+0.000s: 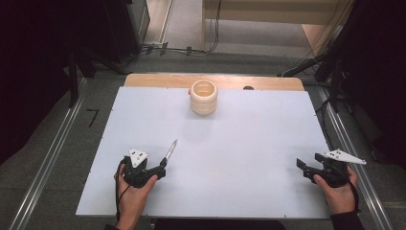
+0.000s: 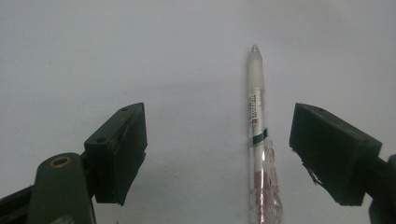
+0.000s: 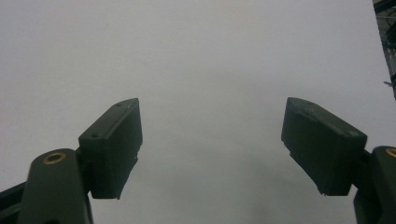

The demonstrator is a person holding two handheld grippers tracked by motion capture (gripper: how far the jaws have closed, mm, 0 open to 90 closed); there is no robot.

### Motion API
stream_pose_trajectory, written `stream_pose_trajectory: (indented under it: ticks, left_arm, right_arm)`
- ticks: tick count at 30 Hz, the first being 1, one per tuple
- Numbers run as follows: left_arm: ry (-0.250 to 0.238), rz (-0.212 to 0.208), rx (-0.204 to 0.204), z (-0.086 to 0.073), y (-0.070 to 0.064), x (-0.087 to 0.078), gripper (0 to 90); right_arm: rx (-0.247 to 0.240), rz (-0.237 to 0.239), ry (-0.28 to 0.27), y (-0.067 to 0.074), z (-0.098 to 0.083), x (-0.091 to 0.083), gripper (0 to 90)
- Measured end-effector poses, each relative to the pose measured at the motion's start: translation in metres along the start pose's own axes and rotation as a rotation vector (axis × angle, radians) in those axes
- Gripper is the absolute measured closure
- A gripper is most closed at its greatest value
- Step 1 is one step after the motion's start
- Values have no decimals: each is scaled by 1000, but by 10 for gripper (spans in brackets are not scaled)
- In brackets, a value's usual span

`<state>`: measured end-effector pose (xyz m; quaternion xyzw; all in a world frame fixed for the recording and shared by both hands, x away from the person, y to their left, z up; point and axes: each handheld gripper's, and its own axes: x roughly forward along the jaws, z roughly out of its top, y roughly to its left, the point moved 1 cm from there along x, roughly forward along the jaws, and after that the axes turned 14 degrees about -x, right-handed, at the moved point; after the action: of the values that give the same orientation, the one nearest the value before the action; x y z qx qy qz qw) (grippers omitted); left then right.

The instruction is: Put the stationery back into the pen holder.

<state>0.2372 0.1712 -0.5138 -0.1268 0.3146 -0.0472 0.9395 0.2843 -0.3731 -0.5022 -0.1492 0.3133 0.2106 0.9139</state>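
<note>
You had the high view looking forward and down over the whole table [image 1: 239,143]. Each gripper view looked closely along its own jaws at the white tabletop, a surface all three views shared.

This looks like a lab or recording room set up for tests, not a home. A pale blue-grey sheet [image 1: 239,158] covers a plain wooden table [image 1: 143,80], bare around the fingers. Metal rails [image 1: 45,167] run along the grey floor on both sides, well outside the fingers. Beyond the table's far edge, loose cables [image 1: 182,49] trail over the floor between dark equipment stands [image 1: 72,72].
</note>
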Motion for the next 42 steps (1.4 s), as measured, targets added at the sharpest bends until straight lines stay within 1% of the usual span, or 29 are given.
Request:
stream_pose_trajectory:
  ticks: [7, 9, 14, 20, 24, 30, 35, 38, 42]
  left_arm:
    - [8, 10, 11, 4, -5, 10, 215]
    - [9, 19, 13, 5, -4, 12, 215]
    - [6, 24, 2, 8, -3, 15, 215]
    - [11, 30, 8, 10, -3, 20, 214]
    - [16, 26, 12, 12, -5, 24, 214]
    - [34, 16, 30, 14, -12, 31, 216]
    - [41, 11, 40, 17, -15, 36, 250]
    - [50, 10, 37, 17, -16, 39, 258]
    - [57, 11, 46, 19, -17, 41, 264]
  right_arm:
    - [0, -2, -3, 0, 0, -1, 192]
    - [-1, -1, -2, 0, 0, -1, 192]
    - [0, -2, -1, 0, 0, -1, 192]
    - [-1, -1, 0, 0, 0, 0, 192]
    - [-3, -1, -1, 0, 0, 0, 192]
    - [-2, 0, -2, 0, 0, 0, 191]
    - [2, 1, -2, 0, 0, -1, 192]
    - [1, 1, -1, 0, 0, 0, 192]
    - [4, 1, 0, 0, -1, -1, 192]
